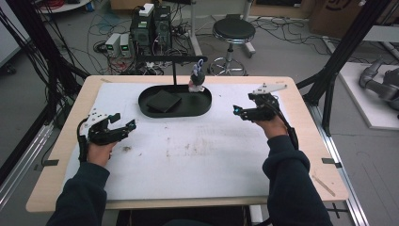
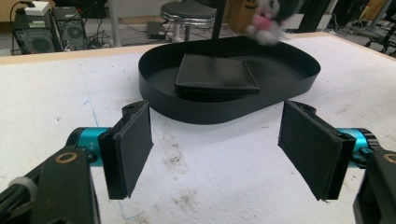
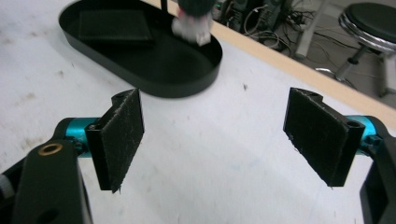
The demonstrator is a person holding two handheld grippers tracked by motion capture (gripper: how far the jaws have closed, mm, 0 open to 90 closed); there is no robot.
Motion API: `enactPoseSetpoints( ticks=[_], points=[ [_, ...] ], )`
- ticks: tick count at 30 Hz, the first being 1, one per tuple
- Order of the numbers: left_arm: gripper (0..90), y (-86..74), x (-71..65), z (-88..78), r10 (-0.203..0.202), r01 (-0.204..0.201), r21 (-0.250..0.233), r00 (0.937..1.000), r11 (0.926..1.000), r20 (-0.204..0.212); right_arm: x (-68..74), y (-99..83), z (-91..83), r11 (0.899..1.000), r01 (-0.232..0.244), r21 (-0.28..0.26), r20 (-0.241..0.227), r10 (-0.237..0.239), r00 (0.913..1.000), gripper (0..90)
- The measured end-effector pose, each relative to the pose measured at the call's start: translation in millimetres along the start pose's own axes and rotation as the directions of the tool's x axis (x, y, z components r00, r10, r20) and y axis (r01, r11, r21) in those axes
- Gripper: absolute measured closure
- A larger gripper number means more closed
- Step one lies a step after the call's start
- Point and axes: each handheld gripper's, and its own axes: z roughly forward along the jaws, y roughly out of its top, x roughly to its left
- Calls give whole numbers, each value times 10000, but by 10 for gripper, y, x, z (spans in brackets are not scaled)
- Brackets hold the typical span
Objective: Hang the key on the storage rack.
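— What can't you make out?
— The small plush figure at the black tray's far edge is blurred for me.
— And the wallet?
— The flat black wallet lies inside the tray on the desk.
— Grippers?
— My left hand-held gripper and right hand-held gripper both gape wide, empty.

Even, soft indoor light is falling from above, giving weak shadows. The plush toy is looking blurred in both gripper views; the high view is staying rather soft.
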Motion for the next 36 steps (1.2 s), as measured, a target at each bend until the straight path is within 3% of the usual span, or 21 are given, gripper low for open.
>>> enactPoseSetpoints(
  ticks=[5,13,18,36],
  points=[
    [257,1,-27,9,164,-164,21,9998,9999,63,55,-302,-66,9999,-134,-59,197,135,9997,207],
    [257,4,-73,15,367,-367,23,9993,9993,103,84,-520,-112,9998,11,-198,534,0,9986,207],
    [257,-3,-104,1,492,-492,63,9987,9988,146,108,-660,-90,9997,-170,-194,596,181,9981,207],
    [257,-1,-123,-10,582,-583,31,9981,9983,194,95,-790,-41,9996,-162,210,725,146,9973,208]
  ],
)
